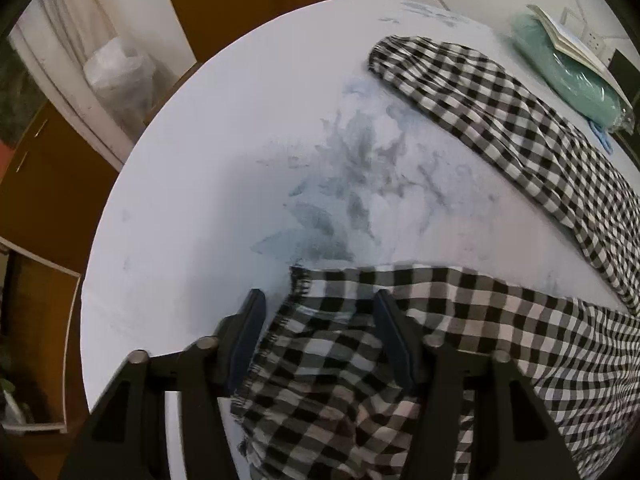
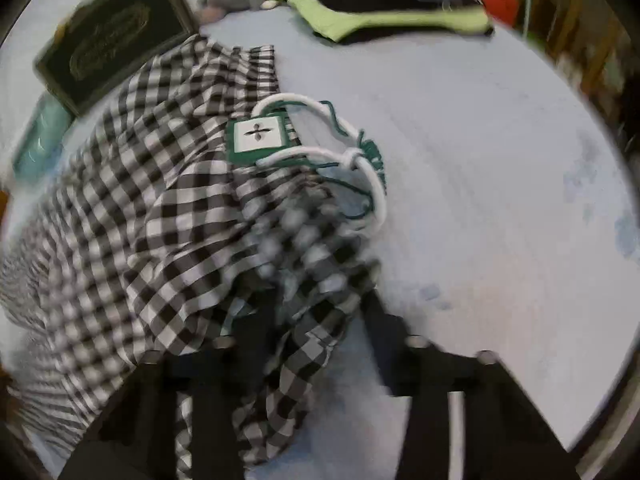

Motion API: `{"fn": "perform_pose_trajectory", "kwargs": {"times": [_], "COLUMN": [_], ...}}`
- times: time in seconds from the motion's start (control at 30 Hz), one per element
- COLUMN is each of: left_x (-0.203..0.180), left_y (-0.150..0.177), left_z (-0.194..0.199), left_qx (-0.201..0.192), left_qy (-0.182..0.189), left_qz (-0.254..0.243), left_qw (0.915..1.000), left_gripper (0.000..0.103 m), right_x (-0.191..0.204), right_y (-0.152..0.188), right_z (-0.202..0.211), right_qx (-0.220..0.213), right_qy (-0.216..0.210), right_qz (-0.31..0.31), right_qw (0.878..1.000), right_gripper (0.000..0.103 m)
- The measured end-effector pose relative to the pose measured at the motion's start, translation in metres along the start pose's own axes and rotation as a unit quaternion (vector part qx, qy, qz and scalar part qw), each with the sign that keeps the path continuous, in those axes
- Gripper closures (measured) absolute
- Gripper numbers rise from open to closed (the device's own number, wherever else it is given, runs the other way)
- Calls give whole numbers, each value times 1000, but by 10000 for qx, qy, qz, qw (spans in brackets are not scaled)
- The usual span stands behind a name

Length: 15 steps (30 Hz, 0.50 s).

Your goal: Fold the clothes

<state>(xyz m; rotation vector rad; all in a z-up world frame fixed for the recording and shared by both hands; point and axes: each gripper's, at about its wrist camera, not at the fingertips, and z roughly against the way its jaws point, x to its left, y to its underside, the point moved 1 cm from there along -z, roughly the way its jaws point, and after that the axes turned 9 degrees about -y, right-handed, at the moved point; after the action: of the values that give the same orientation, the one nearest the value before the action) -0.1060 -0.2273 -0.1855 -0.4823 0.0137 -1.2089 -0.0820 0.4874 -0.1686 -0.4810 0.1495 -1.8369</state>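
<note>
checkered garment (image 1: pixel 500 320) near teal bundle (image 1: pixel 568 72)

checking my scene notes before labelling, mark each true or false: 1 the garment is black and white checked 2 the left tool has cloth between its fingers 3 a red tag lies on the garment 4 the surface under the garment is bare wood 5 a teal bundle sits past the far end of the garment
1. True: the checked garment is black and white.
2. True: the left tool has the fringed hem between its fingers.
3. False: the tag is green and white, with a white cord.
4. False: it lies on a pale sheet with blue-grey marks.
5. True: the teal bundle sits there.
</note>
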Motion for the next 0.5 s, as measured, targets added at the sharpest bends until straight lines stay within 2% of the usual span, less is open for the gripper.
{"fn": "perform_pose_trajectory", "kwargs": {"times": [0.07, 0.13, 0.2, 0.23, 0.27, 0.3, 0.33, 0.37, 0.4, 0.47, 0.5], "left_x": [-1, 2, 3, 3, 3, 4, 6, 10, 15, 25, 27], "left_y": [1, 3, 3, 2, 2, 1, -1, -2, -3, -6, -8], "left_z": [5, 7, 8, 9, 9, 10, 15, 22, 30, 45, 48], "left_qx": [-67, -36, -65, -67, -50, -27, -36, -101, -198, -376, -402], "left_qy": [-115, -91, -82, -53, 11, 73, 148, 231, 278, 323, 346], "left_qz": [-39, 4, 17, 6, 0, 2, 29, 74, 117, 181, 186], "left_qw": [9999, 10000, 9999, 10000, 10000, 10000, 9999, 9997, 9993, 9986, 9984], "left_gripper": [81, 80, 77, 77, 76, 75, 74, 69, 58, 43, 43], "right_x": [6, -7, -32, -42, -46, -49, -50, -51, -51, -50, -48], "right_y": [4, 15, 33, 41, 46, 51, 54, 56, 56, 57, 55], "right_z": [10, 36, 40, 37, 32, 27, 30, 36, 47, 63, 71], "right_qx": [-53, -274, -80, 75, 179, 250, 178, 47, -152, -392, -489], "right_qy": [274, 568, 554, 546, 585, 608, 557, 430, 245, 141, 145], "right_qz": [189, 59, -276, -386, -352, -329, -361, -439, -500, -442, -379], "right_qw": [9994, 9980, 9980, 9977, 9975, 9973, 9976, 9981, 9983, 9982, 9980], "right_gripper": [83, 83, 82, 78, 67, 61, 54, 49, 41, 34, 34]}}
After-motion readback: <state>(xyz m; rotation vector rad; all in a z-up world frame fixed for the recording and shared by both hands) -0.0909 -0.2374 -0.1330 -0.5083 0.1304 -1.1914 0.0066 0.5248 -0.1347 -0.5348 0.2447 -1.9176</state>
